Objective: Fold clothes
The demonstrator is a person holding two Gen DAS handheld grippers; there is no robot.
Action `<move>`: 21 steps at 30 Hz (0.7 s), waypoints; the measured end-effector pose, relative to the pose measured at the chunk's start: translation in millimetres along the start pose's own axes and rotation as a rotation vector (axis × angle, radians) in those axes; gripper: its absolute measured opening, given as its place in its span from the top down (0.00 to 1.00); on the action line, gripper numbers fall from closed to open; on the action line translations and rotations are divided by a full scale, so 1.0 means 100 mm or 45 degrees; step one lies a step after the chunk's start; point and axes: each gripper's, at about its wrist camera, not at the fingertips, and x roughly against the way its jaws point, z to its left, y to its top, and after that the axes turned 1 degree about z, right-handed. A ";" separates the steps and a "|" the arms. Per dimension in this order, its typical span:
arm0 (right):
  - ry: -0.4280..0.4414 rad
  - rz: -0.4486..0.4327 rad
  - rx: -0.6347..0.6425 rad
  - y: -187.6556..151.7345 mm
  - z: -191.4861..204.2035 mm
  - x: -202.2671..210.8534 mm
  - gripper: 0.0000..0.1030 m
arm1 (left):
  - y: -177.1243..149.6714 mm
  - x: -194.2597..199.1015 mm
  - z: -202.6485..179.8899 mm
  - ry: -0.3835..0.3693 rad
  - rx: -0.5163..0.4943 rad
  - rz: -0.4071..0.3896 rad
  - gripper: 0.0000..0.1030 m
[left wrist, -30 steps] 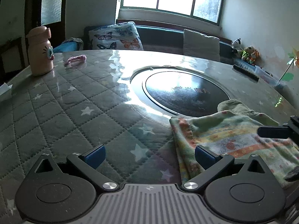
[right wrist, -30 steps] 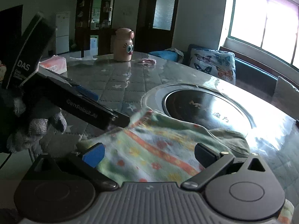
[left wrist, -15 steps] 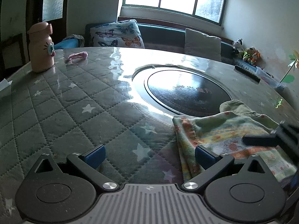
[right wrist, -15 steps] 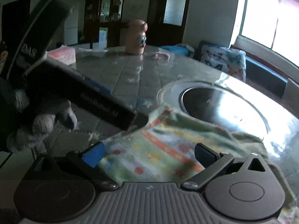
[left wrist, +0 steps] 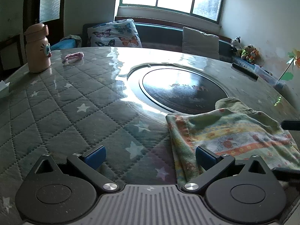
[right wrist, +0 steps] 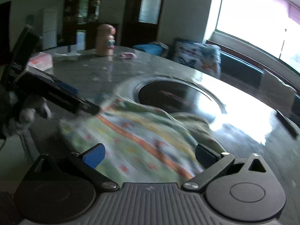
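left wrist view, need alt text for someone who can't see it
A colourful patterned cloth lies on a quilted star-print table, right of the open left gripper, whose right jaw is at the cloth's near edge. A pink bottle stands far left.

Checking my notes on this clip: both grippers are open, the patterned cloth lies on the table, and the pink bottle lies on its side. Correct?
Not quite. In the left wrist view the pink bottle stands upright on the table. The rest holds: left gripper and right gripper open, cloth on the table.
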 end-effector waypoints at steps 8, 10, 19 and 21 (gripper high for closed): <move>-0.063 0.079 -0.108 -0.35 -0.20 0.04 0.00 | -0.02 -0.02 -0.04 0.014 -0.016 0.009 0.00; -0.083 0.070 -0.118 -0.37 -0.23 0.11 0.00 | -0.02 -0.01 -0.04 0.015 -0.018 0.009 0.00; -0.173 0.127 -0.207 -0.58 -0.46 0.20 0.00 | -0.03 0.00 -0.05 0.024 -0.021 0.008 0.00; -0.158 0.110 -0.228 -0.56 -0.50 0.23 0.00 | -0.03 0.00 -0.06 0.026 -0.022 0.008 0.00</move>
